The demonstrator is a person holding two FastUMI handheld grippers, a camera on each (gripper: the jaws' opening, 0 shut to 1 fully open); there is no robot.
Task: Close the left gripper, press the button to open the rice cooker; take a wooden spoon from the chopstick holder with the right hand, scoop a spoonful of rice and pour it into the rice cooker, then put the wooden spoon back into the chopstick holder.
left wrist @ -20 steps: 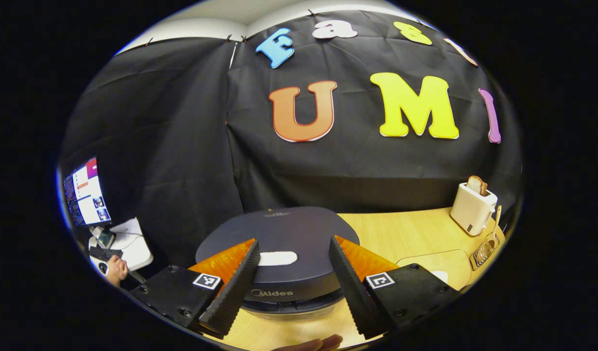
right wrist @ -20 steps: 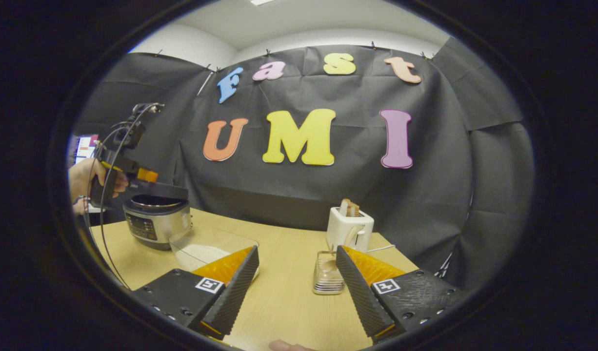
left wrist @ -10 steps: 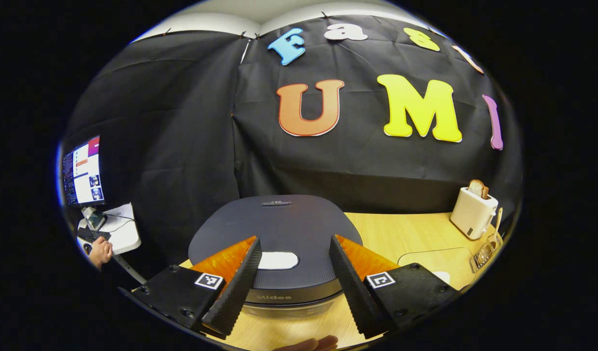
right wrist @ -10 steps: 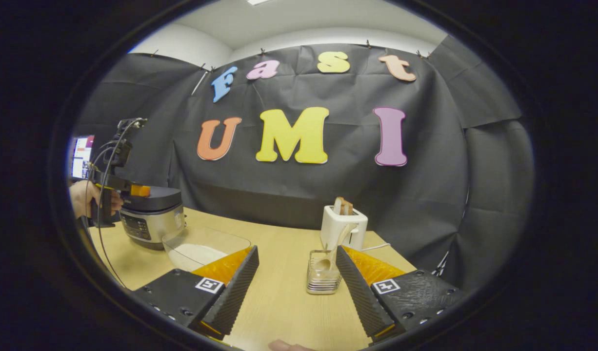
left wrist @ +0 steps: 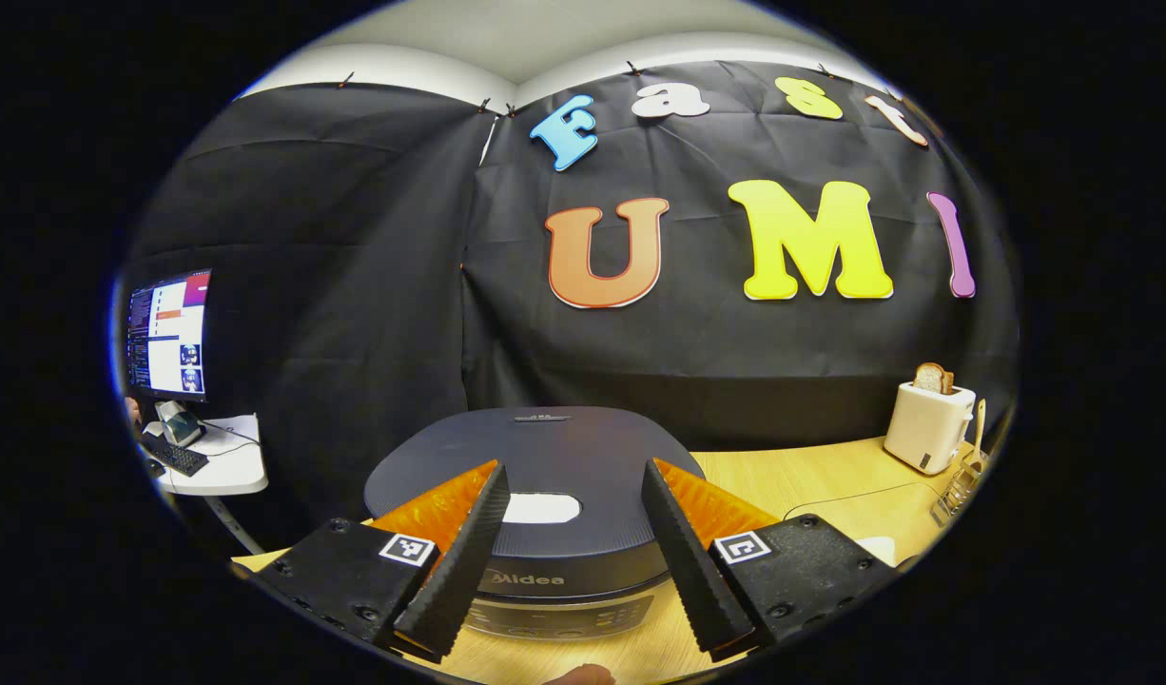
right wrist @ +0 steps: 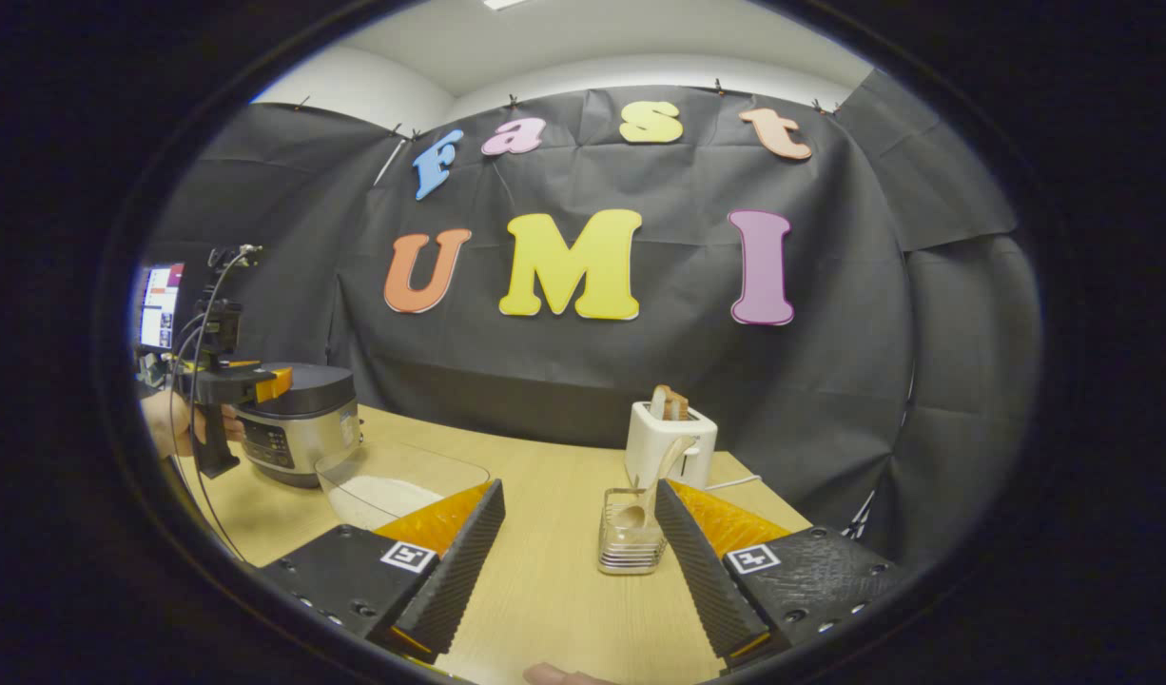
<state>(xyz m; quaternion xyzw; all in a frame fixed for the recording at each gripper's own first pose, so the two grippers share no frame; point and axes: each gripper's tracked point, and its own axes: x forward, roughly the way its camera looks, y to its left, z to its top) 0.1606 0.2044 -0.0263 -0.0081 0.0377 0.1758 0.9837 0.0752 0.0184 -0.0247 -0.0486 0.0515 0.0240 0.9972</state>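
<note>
The rice cooker [left wrist: 535, 457] stands right in front of my left gripper [left wrist: 572, 468], dark lid down, pale button [left wrist: 541, 508] on the lid's front. The left gripper is open, its fingers framing the button from just above and in front. In the right gripper view the same cooker [right wrist: 302, 423] sits at the table's far left, with a hand [right wrist: 165, 423] holding the left gripper [right wrist: 264, 382] at its lid edge. My right gripper [right wrist: 578, 487] is open and empty above the table. Just ahead of it the wire chopstick holder [right wrist: 629, 542] holds the wooden spoon [right wrist: 654, 480]. A glass bowl of rice [right wrist: 398, 480] lies left of it.
A white toaster [right wrist: 673, 440] with bread stands behind the holder, against the black cloth wall. In the left gripper view the toaster [left wrist: 925, 423] and holder [left wrist: 959, 476] are at the far right. A monitor [left wrist: 169, 333] and small white side table [left wrist: 212, 466] stand left of the wooden table [right wrist: 554, 571].
My left gripper has dropped and drawn back from above the lid to its front edge; the cooker's front panel now shows. The right gripper has barely moved. Both stay open.
</note>
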